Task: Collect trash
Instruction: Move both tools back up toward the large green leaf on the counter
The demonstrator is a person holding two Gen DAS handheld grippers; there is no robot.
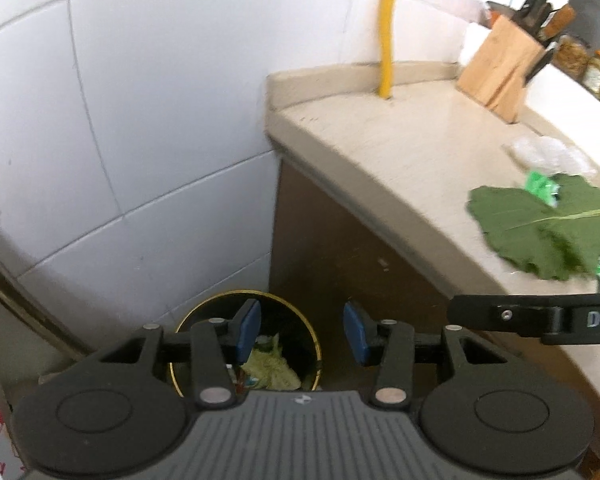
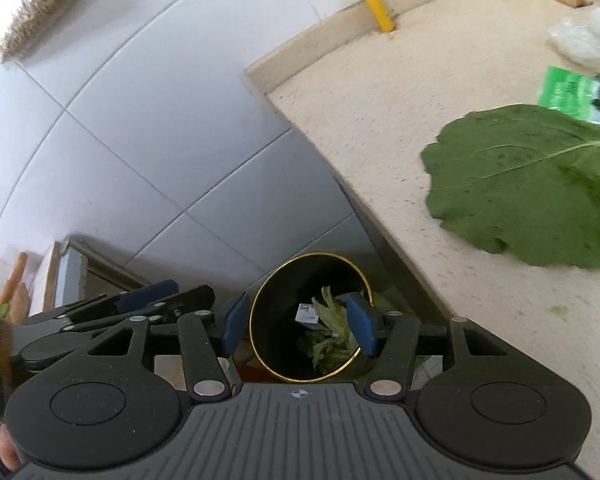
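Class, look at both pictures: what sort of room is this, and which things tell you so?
Most likely a home kitchen: a knife block on a stone counter, tiled walls, and a bin holding vegetable scraps.

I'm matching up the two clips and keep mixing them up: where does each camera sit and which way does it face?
Left wrist: on the left hand-held gripper, angled down at the trash bin beside the countertop; the right hand-held gripper's edge shows.
Right wrist: on the right hand-held gripper, above the same bin; the left hand-held gripper shows.
Shared: bin, counter, green leaf, yellow pipe.

The beige speckled stone desk (image 2: 400, 92) carries a broad green leaf (image 2: 528, 184) at three o'clock (green wrapper (image 2: 568, 94), crumpled clear plastic (image 2: 584, 38), wooden knife block (image 1: 500, 68) beyond).
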